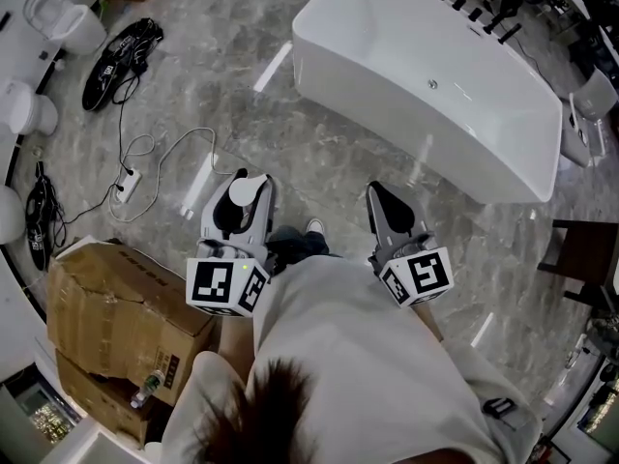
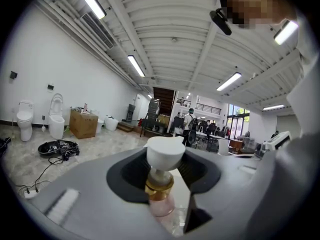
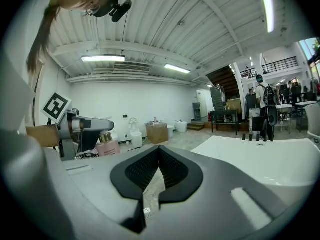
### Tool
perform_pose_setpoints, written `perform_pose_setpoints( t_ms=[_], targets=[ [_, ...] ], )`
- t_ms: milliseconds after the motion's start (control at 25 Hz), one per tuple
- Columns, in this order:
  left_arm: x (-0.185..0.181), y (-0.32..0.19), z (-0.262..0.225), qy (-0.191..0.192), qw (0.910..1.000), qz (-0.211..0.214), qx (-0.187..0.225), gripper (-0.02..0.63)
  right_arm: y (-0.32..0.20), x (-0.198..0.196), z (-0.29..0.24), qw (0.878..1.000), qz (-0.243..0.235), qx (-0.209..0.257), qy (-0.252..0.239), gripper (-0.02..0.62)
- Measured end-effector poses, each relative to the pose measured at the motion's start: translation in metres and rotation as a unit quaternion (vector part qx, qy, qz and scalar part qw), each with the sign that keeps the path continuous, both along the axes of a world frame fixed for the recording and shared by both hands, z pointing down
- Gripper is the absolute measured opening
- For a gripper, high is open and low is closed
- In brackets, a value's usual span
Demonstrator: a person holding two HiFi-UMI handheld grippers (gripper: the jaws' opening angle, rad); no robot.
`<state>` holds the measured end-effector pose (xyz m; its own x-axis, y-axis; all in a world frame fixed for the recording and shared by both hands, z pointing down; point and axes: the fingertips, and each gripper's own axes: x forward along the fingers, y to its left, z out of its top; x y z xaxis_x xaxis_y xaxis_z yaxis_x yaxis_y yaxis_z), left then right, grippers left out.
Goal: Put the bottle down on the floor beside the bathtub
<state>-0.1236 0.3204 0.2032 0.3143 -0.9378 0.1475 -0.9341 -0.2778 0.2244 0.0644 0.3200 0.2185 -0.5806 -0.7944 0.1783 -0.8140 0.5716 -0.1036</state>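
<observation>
Here, grips a pink bottle (image 2: 161, 200) in the left gripper (image 1: 242, 193), lower centre; holds the right gripper (image 1: 380, 196) closed, empty, below the bathtub (image 1: 503, 133).

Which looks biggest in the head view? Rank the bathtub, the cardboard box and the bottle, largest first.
1. bathtub
2. cardboard box
3. bottle: only its white cap shows above the left gripper. It is nearer the camera, yet plainly smallest.

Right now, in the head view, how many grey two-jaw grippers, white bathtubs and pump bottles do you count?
Grey two-jaw grippers: 2 (left gripper, right gripper)
White oval bathtub: 1
Pink pump bottle with white head: 1
Total: 4
</observation>
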Motion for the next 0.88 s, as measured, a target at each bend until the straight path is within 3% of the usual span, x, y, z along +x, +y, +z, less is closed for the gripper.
perform_pose_setpoints(
  t_ms=[440, 880],
  targets=[
    [0.011, -0.018, -0.007, -0.015, 0.9999, 0.001, -0.003, 0.206, -0.015, 0.009, 0.002, 1.000, 0.009, -0.005, -0.029, -0.002],
    [0.004, -0.065, -0.002, -0.005, 0.9997, 0.019, -0.018, 0.206, -0.057, 0.003, 0.004, 0.999, 0.024, -0.019, -0.020, -0.002]
  ],
)
